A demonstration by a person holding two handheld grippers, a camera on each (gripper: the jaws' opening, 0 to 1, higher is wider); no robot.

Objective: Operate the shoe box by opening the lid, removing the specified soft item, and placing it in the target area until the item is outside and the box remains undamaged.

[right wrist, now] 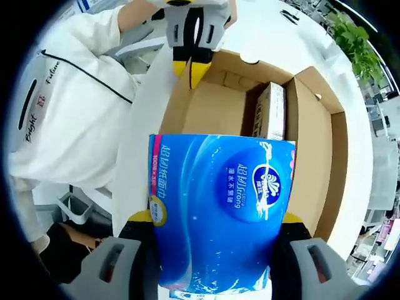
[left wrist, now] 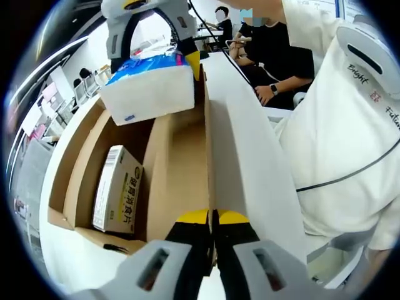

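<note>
Box (left wrist: 169, 162): we see it open on the white bench (left wrist: 62, 262), cardboard walls whole as far as we can tell; a small yellow carton (left wrist: 117, 190) lies inside.
Lid (left wrist: 240, 156): we have it swung up beside the box; our left gripper (left wrist: 212, 219) has its fingers pressed together on the lid's edge, holding it back.
Tissue pack (right wrist: 219, 212): our soft item, blue and white, is pinched between the fingers of our right gripper (right wrist: 215, 228) and hangs above the box.
Person (left wrist: 350, 137): white top, close beside the lid.
Progress: lid open, pack lifted clear; we judge carrying it off and setting it in the target area is left.
</note>
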